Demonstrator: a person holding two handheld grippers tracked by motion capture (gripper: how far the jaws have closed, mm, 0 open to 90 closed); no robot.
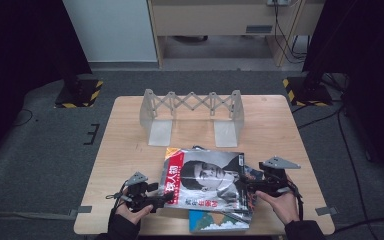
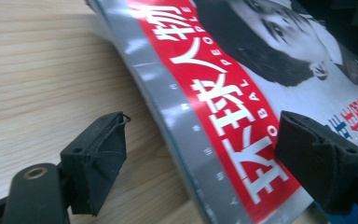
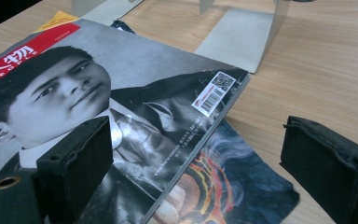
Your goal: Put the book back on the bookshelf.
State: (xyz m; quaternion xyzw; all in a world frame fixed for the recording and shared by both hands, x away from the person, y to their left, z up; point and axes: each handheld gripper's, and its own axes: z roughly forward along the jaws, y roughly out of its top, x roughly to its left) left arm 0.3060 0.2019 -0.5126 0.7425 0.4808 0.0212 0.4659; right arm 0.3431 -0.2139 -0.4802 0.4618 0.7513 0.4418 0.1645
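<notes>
A magazine (image 1: 205,177) with a red title strip and a black-and-white portrait lies on top of a small pile at the table's near middle. My left gripper (image 1: 162,197) is at its left edge. In the left gripper view the jaws stand wide, one pad (image 2: 98,158) over bare wood and the other over the red strip, with the magazine's (image 2: 223,107) grey spine between them. My right gripper (image 1: 250,186) is at the magazine's right edge. It is open (image 3: 196,128), its jaws straddling the magazine's (image 3: 135,79) barcode edge without pressing it.
Under the top magazine lie a dark one with an orange swirl (image 3: 223,186), a blue-covered one (image 1: 215,222) and a yellow corner (image 3: 58,18). A translucent grey expanding book rack (image 1: 192,107) stands at the back of the wooden table (image 1: 125,150). Cables and stand bases lie on the floor around it.
</notes>
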